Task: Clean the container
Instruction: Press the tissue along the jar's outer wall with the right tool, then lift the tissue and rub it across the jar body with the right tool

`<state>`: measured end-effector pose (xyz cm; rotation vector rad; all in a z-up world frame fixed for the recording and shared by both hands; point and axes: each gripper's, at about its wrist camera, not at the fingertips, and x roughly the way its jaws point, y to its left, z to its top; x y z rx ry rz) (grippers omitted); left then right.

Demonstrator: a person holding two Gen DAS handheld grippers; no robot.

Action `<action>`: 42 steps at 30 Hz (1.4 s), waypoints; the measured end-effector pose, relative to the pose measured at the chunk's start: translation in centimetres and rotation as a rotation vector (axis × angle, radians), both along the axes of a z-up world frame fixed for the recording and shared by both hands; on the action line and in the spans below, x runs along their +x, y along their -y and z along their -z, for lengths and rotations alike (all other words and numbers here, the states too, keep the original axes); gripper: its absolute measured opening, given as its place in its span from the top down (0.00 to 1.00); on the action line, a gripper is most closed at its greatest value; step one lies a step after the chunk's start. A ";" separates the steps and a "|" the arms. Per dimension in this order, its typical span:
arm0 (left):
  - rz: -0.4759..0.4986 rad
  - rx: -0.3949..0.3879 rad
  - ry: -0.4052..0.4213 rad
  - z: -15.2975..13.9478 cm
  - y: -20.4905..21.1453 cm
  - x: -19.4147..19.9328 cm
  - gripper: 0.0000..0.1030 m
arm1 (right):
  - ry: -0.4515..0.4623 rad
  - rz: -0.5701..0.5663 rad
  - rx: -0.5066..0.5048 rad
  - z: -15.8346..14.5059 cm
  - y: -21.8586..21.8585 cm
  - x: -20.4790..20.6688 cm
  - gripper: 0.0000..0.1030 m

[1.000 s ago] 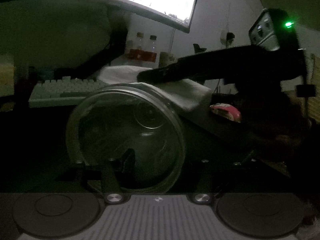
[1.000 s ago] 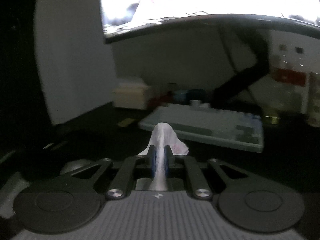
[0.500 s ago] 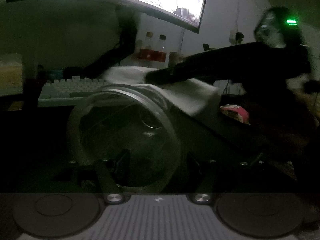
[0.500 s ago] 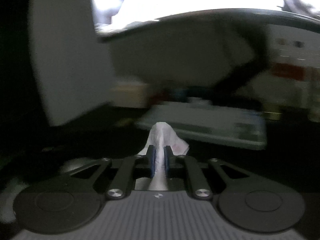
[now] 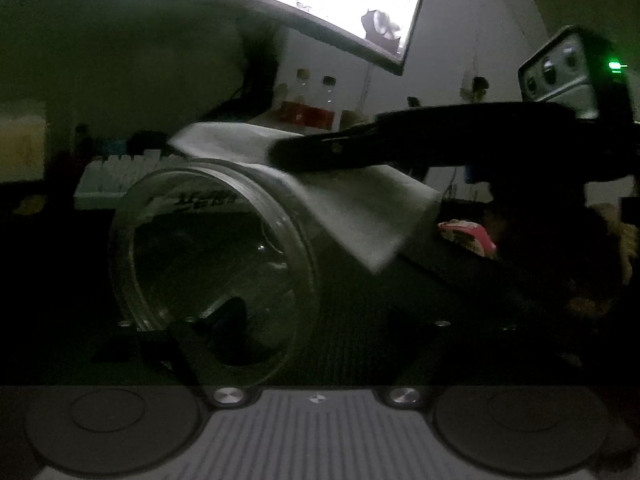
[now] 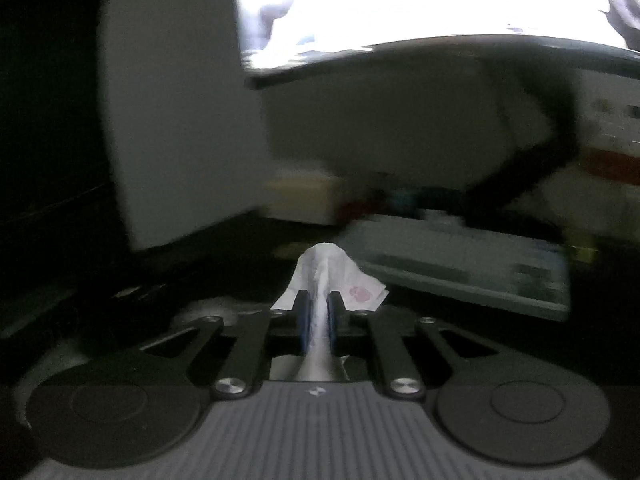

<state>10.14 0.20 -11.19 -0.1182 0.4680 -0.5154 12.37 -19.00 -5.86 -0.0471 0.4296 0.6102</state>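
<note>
While right gripper (image 6: pixel 318 316) pinches tissue (image 5: pixel 360 216), left gripper (image 5: pixel 316 332) opening around jar (image 5: pixel 212 272).

Left gripper (image 5: pixel 280 344): grey ribbed body, two black round discs, black linkage arms, silver screws. Right gripper (image 6: pixel 318 316): same build, blue pads (image 6: pixel 304 320) on black fingers. From the left view, its housing carries a grey box with a green light (image 5: pixel 614 66).

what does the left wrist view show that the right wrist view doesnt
Only the left wrist view shows the clear container, lying open-mouthed toward the camera, the right gripper seen from the side, and two bottles. Only the right wrist view shows the blue pads pinching the white tissue. Both show the tissue, keyboard and lit monitor.
</note>
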 end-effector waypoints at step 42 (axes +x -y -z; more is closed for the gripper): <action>-0.147 0.214 0.116 -1.0 6.3 -7.8 0.66 | -0.127 -0.017 0.101 -0.2 0.1 2.7 0.87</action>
